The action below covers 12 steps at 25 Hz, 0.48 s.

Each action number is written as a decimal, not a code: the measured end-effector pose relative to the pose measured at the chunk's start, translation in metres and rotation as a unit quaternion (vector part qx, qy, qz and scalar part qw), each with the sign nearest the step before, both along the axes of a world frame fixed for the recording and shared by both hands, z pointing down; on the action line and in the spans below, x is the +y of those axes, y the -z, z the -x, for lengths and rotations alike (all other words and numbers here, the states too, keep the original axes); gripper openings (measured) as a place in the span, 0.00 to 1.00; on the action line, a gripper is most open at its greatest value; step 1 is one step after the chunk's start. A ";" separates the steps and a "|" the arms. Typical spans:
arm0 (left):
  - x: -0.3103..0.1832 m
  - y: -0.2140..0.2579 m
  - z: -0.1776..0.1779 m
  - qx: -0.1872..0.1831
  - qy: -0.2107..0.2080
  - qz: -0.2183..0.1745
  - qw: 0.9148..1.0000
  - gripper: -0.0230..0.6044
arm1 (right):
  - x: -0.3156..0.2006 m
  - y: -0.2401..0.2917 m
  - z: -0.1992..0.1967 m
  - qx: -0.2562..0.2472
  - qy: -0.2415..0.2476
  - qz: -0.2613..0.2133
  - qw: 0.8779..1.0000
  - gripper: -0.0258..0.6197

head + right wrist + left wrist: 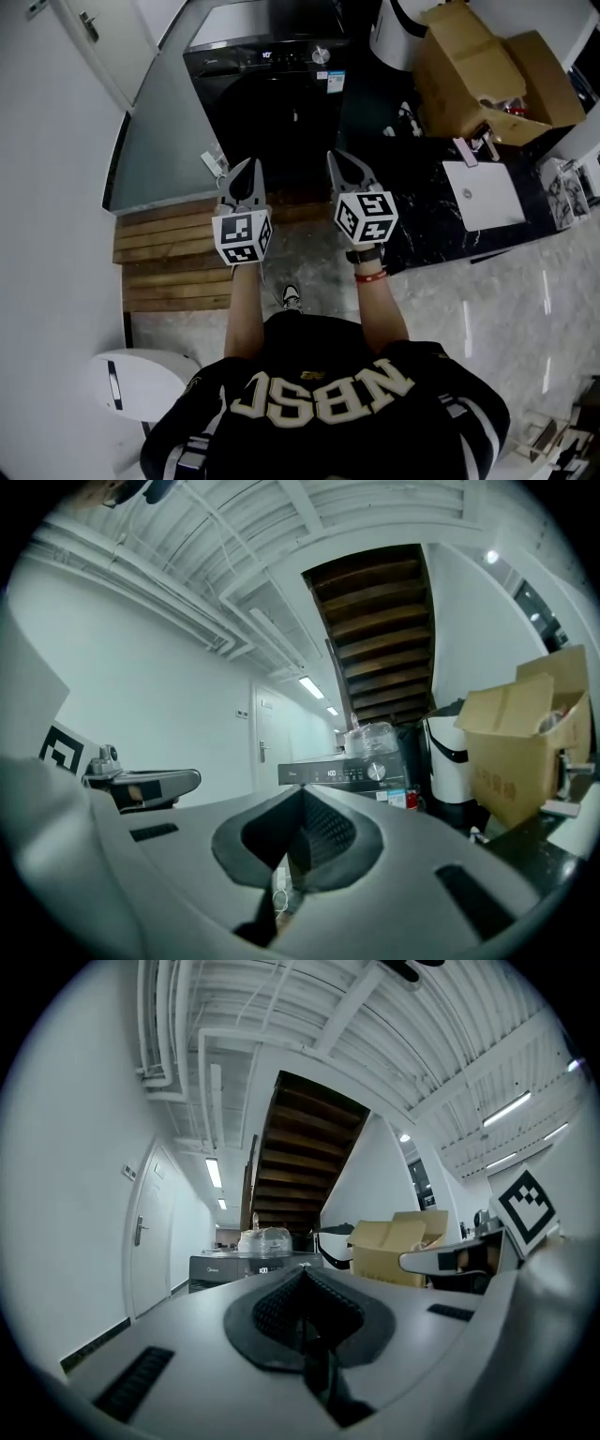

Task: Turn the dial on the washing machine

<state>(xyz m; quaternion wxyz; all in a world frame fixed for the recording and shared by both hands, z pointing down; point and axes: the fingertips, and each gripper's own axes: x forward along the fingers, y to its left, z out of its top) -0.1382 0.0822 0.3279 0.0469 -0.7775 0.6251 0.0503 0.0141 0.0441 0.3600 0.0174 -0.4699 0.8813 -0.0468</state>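
Head view: a grey marbled floor (525, 281) with wooden slats (169, 253) at the left, by a white wall. The black washer (267, 84) stands ahead, its dial (321, 54) at the right of the panel. A box (469, 66) and a sink (483, 194) in a dark counter lie to the right. The left gripper (251, 164) and right gripper (335, 157) are side by side, well apart from the dial, with only open floor between.

Left gripper view: the jaws are pressed together and hold nothing. The washer is far ahead under a staircase (300, 1147), with a door (145, 1241) on the left.

Right gripper view: the jaws are closed and empty. The dial is ahead, and a white bin (450, 757) stands beside the washer.
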 end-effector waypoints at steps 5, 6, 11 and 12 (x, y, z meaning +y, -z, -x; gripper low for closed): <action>-0.065 -0.008 0.033 0.006 -0.021 0.013 1.000 0.06 | -0.060 -0.004 0.053 0.014 0.007 0.006 1.000 0.05; -0.075 -0.007 0.037 0.008 -0.025 0.013 1.000 0.06 | -0.071 -0.004 0.060 0.017 0.005 0.006 1.000 0.05; -0.120 -0.018 0.047 0.020 -0.045 0.025 0.998 0.06 | -0.114 -0.011 0.067 0.029 -0.017 0.016 0.999 0.05; -0.128 -0.022 0.047 0.023 -0.048 0.030 0.998 0.06 | -0.121 -0.013 0.064 0.032 -0.022 0.019 0.999 0.05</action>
